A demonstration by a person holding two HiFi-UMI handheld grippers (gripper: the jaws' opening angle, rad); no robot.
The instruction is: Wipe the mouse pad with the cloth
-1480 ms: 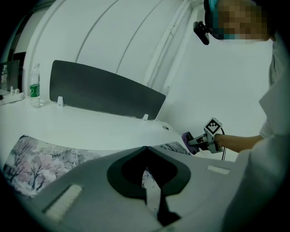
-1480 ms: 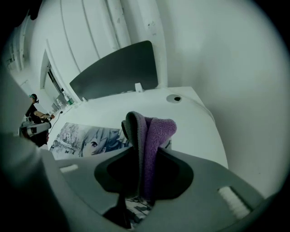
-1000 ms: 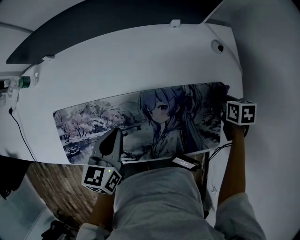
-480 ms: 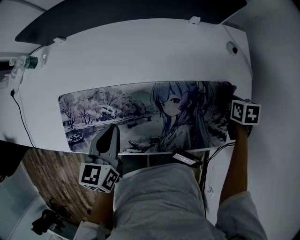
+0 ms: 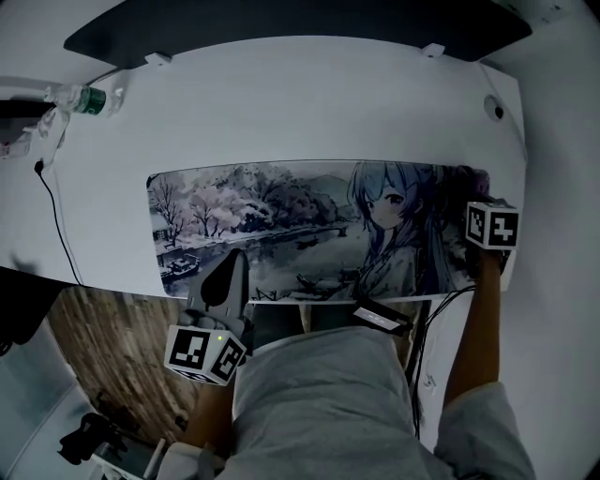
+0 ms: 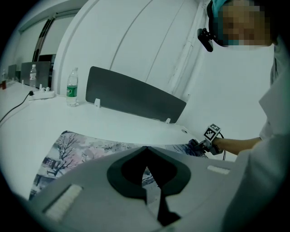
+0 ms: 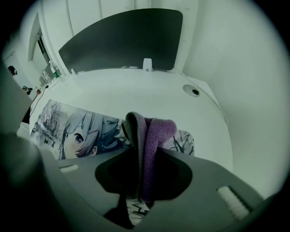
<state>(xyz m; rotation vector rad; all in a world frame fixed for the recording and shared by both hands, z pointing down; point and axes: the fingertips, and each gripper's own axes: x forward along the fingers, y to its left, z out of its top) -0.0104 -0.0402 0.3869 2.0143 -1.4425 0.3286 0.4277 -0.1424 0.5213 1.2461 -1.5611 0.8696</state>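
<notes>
Nearest the person, at the table's near edge, the left gripper (image 5: 232, 265) hangs over the near left part of the mouse pad (image 5: 281, 206). Its jaws are pressed together with nothing between them. It looks idle, or ready to steady the pad.

Further in, the mouse pad lies flat along the white table (image 5: 300, 103), its printed picture running from left to right. At its right end, the right gripper (image 7: 144, 156) pinches a folded purple and grey cloth (image 7: 154, 136), which sticks out past the jaws over the pad's right corner. Whether the cloth presses on the pad cannot be told.

Over the last second the whole table has drifted right in the head view, so the head has turned rather than the pad. Against the pad, both grippers have kept their places: the cloth stays at the right end and the left gripper at the near edge. I judge that no stroke has run across yet, so almost the whole pad to the left is left to wipe.

Far left stands a bottle (image 5: 86, 98), with a dark divider (image 5: 281, 19) along the far edge.
</notes>
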